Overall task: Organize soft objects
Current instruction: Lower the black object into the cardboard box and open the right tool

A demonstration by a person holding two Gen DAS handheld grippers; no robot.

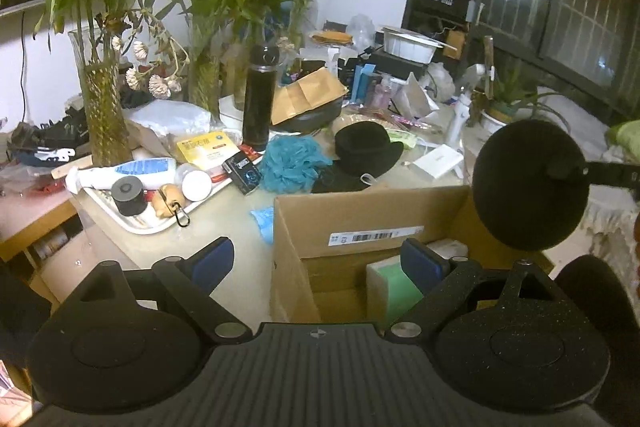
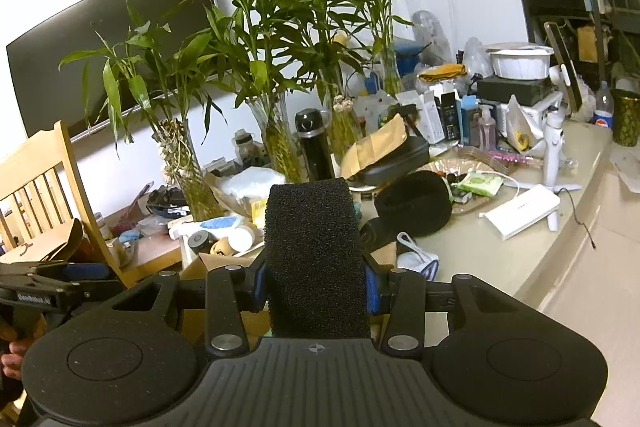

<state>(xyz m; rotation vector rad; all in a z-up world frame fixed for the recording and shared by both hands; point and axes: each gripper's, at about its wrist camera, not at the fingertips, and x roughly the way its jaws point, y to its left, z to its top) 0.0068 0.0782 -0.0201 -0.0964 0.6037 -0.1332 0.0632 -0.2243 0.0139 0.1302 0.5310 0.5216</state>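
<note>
My right gripper [image 2: 316, 287] is shut on a black foam sponge [image 2: 314, 251], held upright above the counter. In the left wrist view the same sponge [image 1: 528, 187] hangs as a dark round disc over the right side of an open cardboard box [image 1: 360, 227]. My left gripper [image 1: 316, 259] is open and empty, low over the box's left wall. A teal bath pouf [image 1: 294, 163] and a black felt hat [image 1: 366, 147] lie on the counter behind the box. The hat also shows in the right wrist view [image 2: 414, 203].
A white tray [image 1: 160, 223] of bottles and small items sits left of the box. A black flask [image 1: 258, 99], glass vases of bamboo [image 1: 100, 107] and a heap of clutter fill the back. A white flat box [image 1: 438, 161] lies right. A wooden chair [image 2: 44, 179] stands left.
</note>
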